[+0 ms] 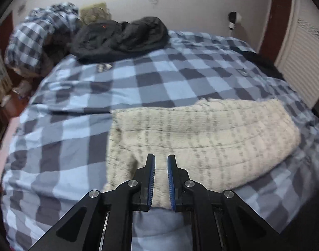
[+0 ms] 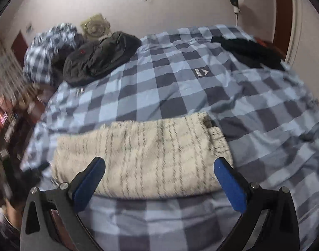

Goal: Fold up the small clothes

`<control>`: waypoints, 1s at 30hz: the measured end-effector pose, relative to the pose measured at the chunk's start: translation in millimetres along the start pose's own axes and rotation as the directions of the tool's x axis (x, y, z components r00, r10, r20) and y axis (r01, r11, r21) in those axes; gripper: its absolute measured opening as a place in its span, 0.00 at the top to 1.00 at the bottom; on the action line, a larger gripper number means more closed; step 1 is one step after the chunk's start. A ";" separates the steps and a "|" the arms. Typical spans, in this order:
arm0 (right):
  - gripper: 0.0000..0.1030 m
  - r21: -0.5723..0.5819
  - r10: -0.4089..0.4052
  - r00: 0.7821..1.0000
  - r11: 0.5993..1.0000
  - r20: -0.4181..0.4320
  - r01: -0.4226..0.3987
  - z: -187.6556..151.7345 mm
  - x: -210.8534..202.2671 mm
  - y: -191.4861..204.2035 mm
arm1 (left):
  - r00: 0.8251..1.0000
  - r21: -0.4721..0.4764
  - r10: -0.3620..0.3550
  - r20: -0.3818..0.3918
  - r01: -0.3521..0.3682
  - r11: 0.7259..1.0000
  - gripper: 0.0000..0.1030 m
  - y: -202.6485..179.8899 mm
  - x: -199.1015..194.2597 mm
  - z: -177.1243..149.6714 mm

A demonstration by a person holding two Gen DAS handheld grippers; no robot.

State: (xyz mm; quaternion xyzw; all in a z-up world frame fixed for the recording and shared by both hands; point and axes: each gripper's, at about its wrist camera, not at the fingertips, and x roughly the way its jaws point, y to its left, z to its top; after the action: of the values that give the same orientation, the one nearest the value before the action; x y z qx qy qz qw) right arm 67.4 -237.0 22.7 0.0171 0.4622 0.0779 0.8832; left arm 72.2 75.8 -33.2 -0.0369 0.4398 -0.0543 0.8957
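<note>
A cream knitted garment with thin grey stripes point(image 1: 201, 129) lies folded into a wide rectangle on the blue-and-grey checked bed cover point(image 1: 159, 79). My left gripper point(image 1: 161, 156) hovers over the garment's near left part. Its blue pads are nearly together and grip nothing. In the right wrist view the same garment point(image 2: 142, 146) lies across the middle. My right gripper point(image 2: 159, 161) stands wide open above its near edge, one finger towards each end, and holds nothing.
A heap of black clothes point(image 1: 119, 37) and a checked bundle point(image 1: 38, 39) lie at the far left of the bed. Another dark garment point(image 2: 249, 52) lies at the far right. A white louvred wardrobe point(image 1: 301, 62) stands to the right, and there is clutter point(image 2: 6, 115) beside the bed on the left.
</note>
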 end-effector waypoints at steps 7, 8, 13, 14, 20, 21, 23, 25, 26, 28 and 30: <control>0.01 -0.005 -0.065 0.988 0.998 -0.139 0.065 -25.5 41.4 -6.8 | 0.999 0.030 -0.050 -0.019 0.051 0.998 0.90 -0.5 2.7 -9.9; 0.02 -0.019 -0.094 0.982 0.996 -0.164 0.092 -27.8 46.3 -5.6 | 0.999 0.034 -0.044 -0.006 0.044 0.998 0.89 0.3 1.6 -9.5; 0.02 -0.077 -0.129 0.979 0.990 -0.156 0.118 -30.9 49.1 3.6 | 0.996 0.036 -0.088 0.019 0.087 0.996 0.04 6.7 2.6 -7.5; 0.02 -0.088 -0.132 0.979 0.989 -0.153 0.120 -31.7 49.3 5.2 | 0.993 0.046 -0.112 0.025 0.111 0.993 0.04 6.8 3.1 -7.7; 0.02 -0.130 -0.153 0.977 0.982 -0.150 0.134 -33.4 50.8 12.2 | 0.977 -0.043 -0.197 0.077 0.200 0.979 0.00 13.1 -1.3 -6.9; 0.02 -0.125 -0.153 0.977 0.983 -0.151 0.134 -33.0 50.9 11.2 | 0.974 -0.072 -0.210 0.091 0.216 0.974 0.00 15.9 -3.2 -6.6; 0.01 -0.106 -0.149 0.976 0.985 -0.160 0.133 -31.7 52.3 7.4 | 0.961 -0.135 -0.250 0.117 0.265 0.955 0.00 23.0 -5.6 -6.4; 0.02 -0.070 -0.141 0.974 0.989 -0.177 0.131 -30.4 53.9 0.5 | 0.953 -0.219 -0.269 0.137 0.294 0.930 0.00 31.5 -4.6 -6.0; 0.01 -0.050 -0.134 0.974 0.991 -0.185 0.126 -29.7 54.8 -3.1 | 0.957 -0.262 -0.256 0.136 0.284 0.922 0.00 34.0 -3.2 -6.1; 0.01 -0.003 -0.115 0.973 0.993 -0.199 0.117 -28.5 55.7 -11.5 | 0.977 -0.356 -0.175 0.124 0.208 0.911 0.00 40.6 0.2 -8.9; 0.01 0.034 -0.103 0.974 0.993 -0.204 0.112 -27.6 55.4 -17.3 | 0.983 -0.384 -0.160 0.090 0.183 0.905 0.00 42.4 6.6 -9.5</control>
State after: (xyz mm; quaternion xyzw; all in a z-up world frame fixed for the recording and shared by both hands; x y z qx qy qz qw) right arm 77.9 -246.8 -39.9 0.0041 0.5512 0.0209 0.8341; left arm 71.4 116.8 -49.0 -0.2548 0.4115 -0.0429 0.8740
